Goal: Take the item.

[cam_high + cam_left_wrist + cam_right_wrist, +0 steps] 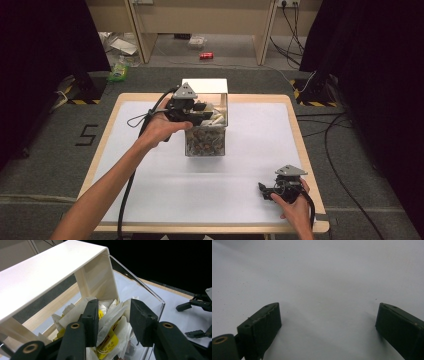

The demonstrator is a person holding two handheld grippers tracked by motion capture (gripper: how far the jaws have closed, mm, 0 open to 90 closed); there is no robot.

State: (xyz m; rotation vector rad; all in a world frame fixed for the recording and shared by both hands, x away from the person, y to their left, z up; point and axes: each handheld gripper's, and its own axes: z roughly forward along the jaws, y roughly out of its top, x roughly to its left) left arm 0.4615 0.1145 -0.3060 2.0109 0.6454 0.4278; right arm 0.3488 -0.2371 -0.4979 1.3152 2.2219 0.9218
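A clear plastic box stuffed with paper sachets stands at the back middle of the white table mat, with a white lid frame arching over it. My left gripper is at the box's open top. In the left gripper view its jaws are narrowed around a white sachet with a yellow label, beside the white frame and the clear wall. My right gripper rests low at the mat's front right corner, jaws wide open over bare mat, and it shows far off.
The mat covers a wooden table. Cables run over the floor at the right. A red can and a green packet lie on the floor beyond the table. Black stands flank both back corners.
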